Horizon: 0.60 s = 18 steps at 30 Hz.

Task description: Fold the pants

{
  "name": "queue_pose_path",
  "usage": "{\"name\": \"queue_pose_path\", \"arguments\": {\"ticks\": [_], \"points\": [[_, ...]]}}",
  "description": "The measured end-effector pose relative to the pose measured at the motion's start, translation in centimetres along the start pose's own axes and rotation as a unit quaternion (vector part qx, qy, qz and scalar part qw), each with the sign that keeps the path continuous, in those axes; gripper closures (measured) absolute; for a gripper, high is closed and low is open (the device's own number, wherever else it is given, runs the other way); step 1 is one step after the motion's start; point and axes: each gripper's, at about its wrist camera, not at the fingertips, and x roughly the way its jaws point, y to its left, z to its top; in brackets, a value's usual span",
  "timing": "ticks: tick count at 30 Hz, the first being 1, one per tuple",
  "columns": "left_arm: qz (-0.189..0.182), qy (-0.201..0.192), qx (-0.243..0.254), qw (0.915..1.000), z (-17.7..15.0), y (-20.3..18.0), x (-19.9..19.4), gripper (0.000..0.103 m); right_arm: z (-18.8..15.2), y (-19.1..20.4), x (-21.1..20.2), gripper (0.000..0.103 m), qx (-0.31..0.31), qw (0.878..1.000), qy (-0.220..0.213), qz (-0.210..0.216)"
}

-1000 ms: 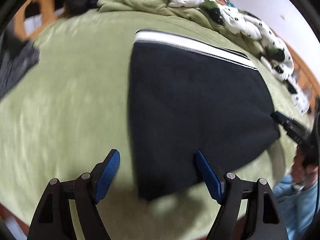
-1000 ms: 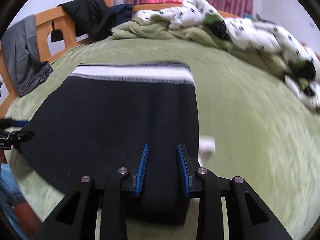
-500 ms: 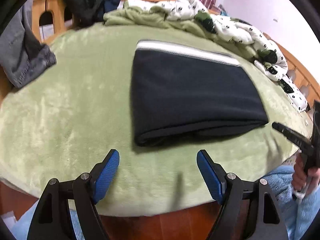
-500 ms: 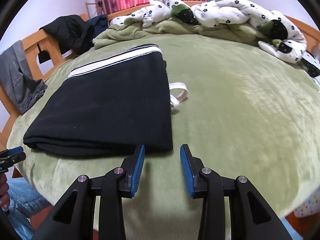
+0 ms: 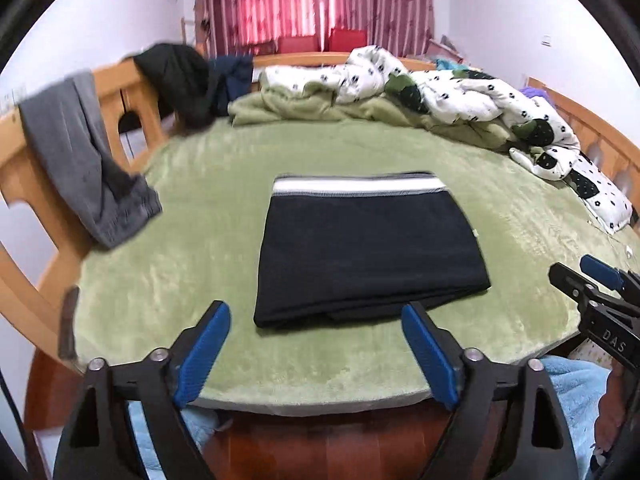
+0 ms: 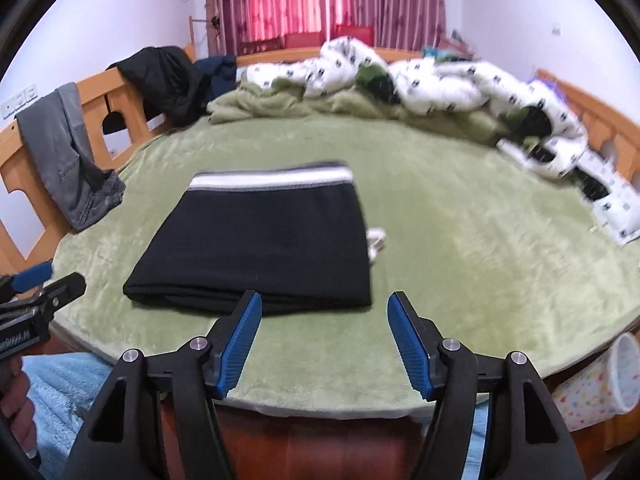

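The black pants lie folded into a flat rectangle on the green bed cover, white-striped waistband at the far end. They also show in the right wrist view, with a white drawstring sticking out at their right edge. My left gripper is open and empty, held back over the bed's near edge. My right gripper is open and empty, also back at the near edge. Neither touches the pants.
A white spotted duvet and a green blanket are heaped at the far side. Grey pants and a dark jacket hang on the wooden bed rail at left. A patterned bin stands by the bed at right.
Both grippers have pulled back from the pants toward the bed's near edge and risen. The right gripper, shut on the pants' near edge a second ago, has let go and opened wide.
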Motion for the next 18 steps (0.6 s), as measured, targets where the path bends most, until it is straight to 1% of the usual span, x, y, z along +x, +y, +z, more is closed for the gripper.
{"name": "queue_pose_path", "arguments": {"ticks": [1,2,4,6,8,10,12,18], "points": [[-0.001,-0.003,0.002,1.0,0.1,-0.2,-0.7,0.009,0.3,0.1,-0.8,0.037,-0.001,1.0,-0.004,-0.006],[-0.005,-0.005,0.0,1.0,0.3,-0.3,-1.3,0.009,0.5,0.1,-1.3,0.03,0.001,1.0,-0.003,-0.007],[-0.011,-0.003,-0.009,0.9999,0.3,-0.4,-1.9,0.009,0.7,0.1,-2.2,0.023,0.01,1.0,-0.001,-0.007],[-0.018,-0.003,-0.022,0.9996,0.4,-0.1,-2.3,0.009,0.8,0.1,-3.3,0.022,0.02,1.0,-0.017,0.003],[-0.018,0.0,-0.031,0.9994,0.5,0.3,-2.2,0.008,0.8,0.0,-4.0,0.014,0.021,0.999,-0.026,-0.005],[-0.023,0.007,-0.034,0.9991,0.3,0.3,-2.0,0.008,0.8,0.1,-4.3,0.014,0.015,0.999,-0.029,-0.021],[-0.027,0.011,-0.036,0.9989,0.1,0.2,-1.8,0.008,0.8,0.1,-4.4,0.014,0.007,0.999,-0.03,-0.028],[-0.012,0.012,-0.033,0.9993,-0.3,-0.3,-1.5,0.008,0.8,0.3,-4.4,0.013,0.001,0.999,-0.025,-0.039]]}}
